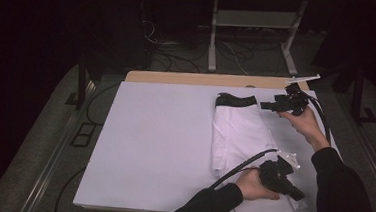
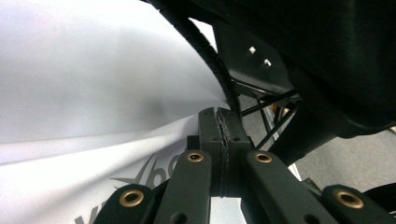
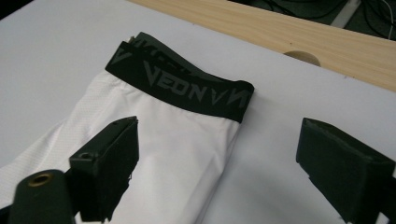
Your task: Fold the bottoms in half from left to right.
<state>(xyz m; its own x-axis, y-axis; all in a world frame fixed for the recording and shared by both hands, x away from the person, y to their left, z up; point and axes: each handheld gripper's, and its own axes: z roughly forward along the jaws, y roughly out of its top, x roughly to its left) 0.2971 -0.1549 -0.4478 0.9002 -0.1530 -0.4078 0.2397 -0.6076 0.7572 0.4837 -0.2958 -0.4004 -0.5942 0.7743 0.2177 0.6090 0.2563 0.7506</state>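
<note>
High view: white shorts (image 1: 239, 139) lie at 3 o'clock on the white table (image 1: 154, 133). Left gripper (image 1: 297, 195) jaws are closed on the hem; right gripper (image 1: 265, 106) jaws gape empty. Cabled floor (image 1: 179, 55) lies at 12.

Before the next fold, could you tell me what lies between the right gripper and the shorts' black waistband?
Nothing: in the high view, bare white table separates right gripper from waistband.

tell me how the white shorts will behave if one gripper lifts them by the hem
The white shorts look thin and creased, so they would probably drape limp and unfold. The black waistband looks thicker, so it may hang lower. Likely light.
</note>
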